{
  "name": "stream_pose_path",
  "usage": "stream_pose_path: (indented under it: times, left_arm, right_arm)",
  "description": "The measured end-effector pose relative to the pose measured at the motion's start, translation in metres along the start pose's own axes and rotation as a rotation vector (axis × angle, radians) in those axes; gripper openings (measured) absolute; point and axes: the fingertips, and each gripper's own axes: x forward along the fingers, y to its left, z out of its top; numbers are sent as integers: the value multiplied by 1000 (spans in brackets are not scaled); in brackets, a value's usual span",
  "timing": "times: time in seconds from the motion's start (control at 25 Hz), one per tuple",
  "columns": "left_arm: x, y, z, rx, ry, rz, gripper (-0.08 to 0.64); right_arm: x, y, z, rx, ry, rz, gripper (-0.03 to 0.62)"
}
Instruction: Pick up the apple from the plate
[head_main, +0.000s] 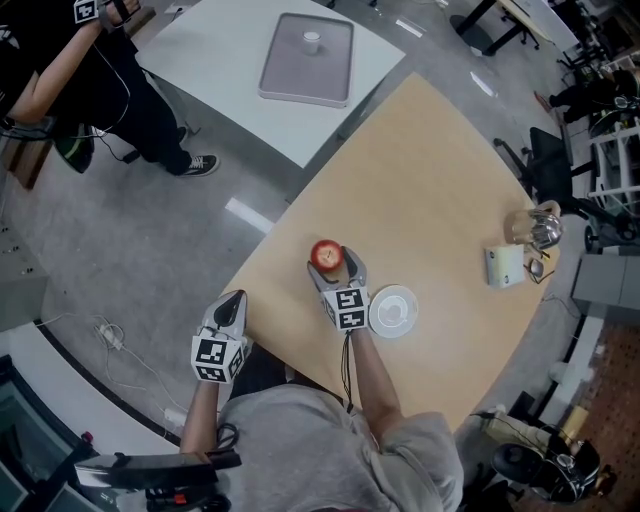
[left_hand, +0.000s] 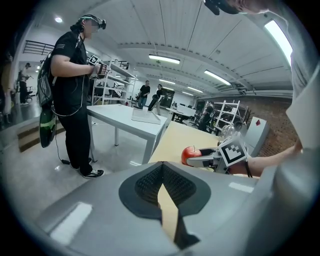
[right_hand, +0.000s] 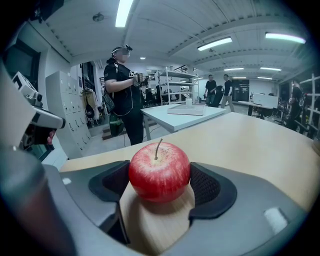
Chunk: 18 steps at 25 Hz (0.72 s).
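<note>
Right gripper view: right gripper (right_hand: 160, 186) clamps a glossy red, stemmed apple (right_hand: 159, 170); left gripper (left_hand: 162, 189) is clenched, empty.

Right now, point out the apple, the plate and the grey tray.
apple (right_hand: 159, 170), right gripper view, its red front.
plate (head_main: 412, 305), head view, its right rim.
grey tray (head_main: 300, 75), head view, its bare middle.

Wooden table (head_main: 450, 170): glass jug (head_main: 535, 228) and white container (head_main: 505, 265) near its right edge. White table (head_main: 205, 45): grey tray (head_main: 290, 65) holding a small white cup (head_main: 312, 41). Person in black (head_main: 90, 70) stands beside it.
</note>
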Motion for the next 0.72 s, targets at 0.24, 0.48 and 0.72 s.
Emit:
stream_pose_path:
  times: [0.24, 0.48, 0.72]
  left_arm:
    - [-1, 3, -1, -6, 1, -2, 20]
    - [0, 1, -3, -4, 0, -6, 20]
    - [-1, 1, -3, 0, -4, -5, 20]
  right_arm:
    - [2, 0, 4, 21, -5, -12, 385]
    - [3, -2, 0, 32, -7, -22, 387]
    - [5, -4, -6, 35, 10, -34, 407]
